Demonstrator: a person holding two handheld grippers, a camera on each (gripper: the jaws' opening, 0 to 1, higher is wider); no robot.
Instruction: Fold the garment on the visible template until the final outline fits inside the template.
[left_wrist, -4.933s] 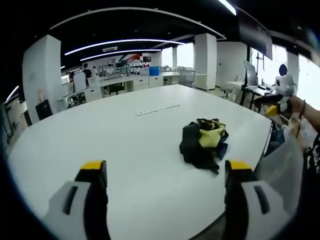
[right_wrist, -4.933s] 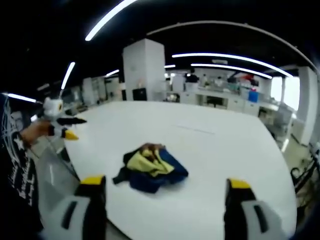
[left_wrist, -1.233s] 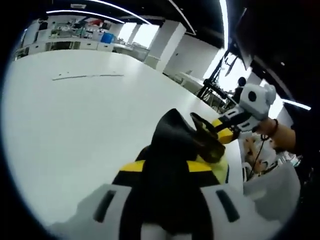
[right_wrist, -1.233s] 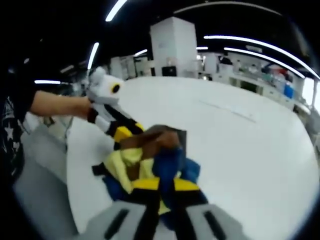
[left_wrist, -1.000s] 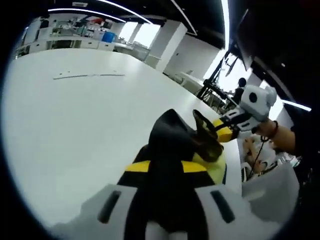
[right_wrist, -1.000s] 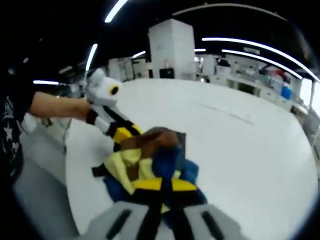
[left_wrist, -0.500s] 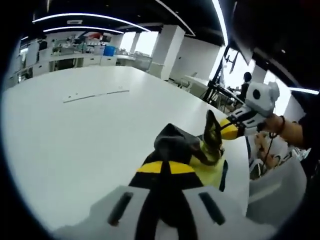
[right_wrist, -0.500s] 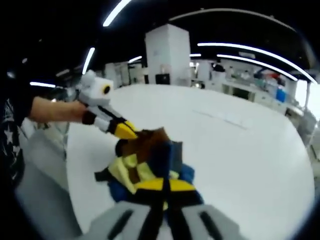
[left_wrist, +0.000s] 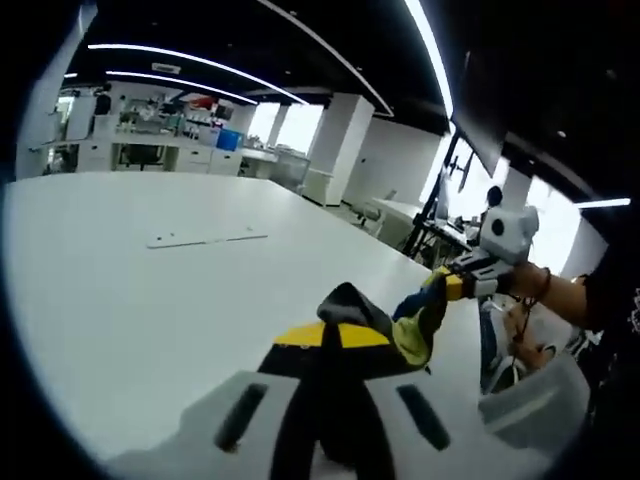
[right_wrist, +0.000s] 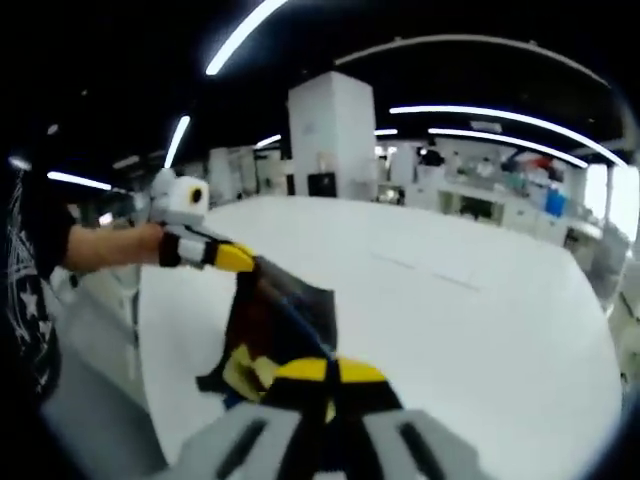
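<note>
Both tools, left (left_wrist: 333, 338) and right (right_wrist: 328, 372), pinch the garment (right_wrist: 285, 315) above the table (left_wrist: 120, 290); no legible writing.

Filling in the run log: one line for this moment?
left gripper: shut on garment | right gripper: shut on garment | garment: lifted, stretched over table

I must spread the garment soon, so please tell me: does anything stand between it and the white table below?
Nothing visible does. Both hand-held grippers are shut on the garment, stretched above the bare white table.
</note>
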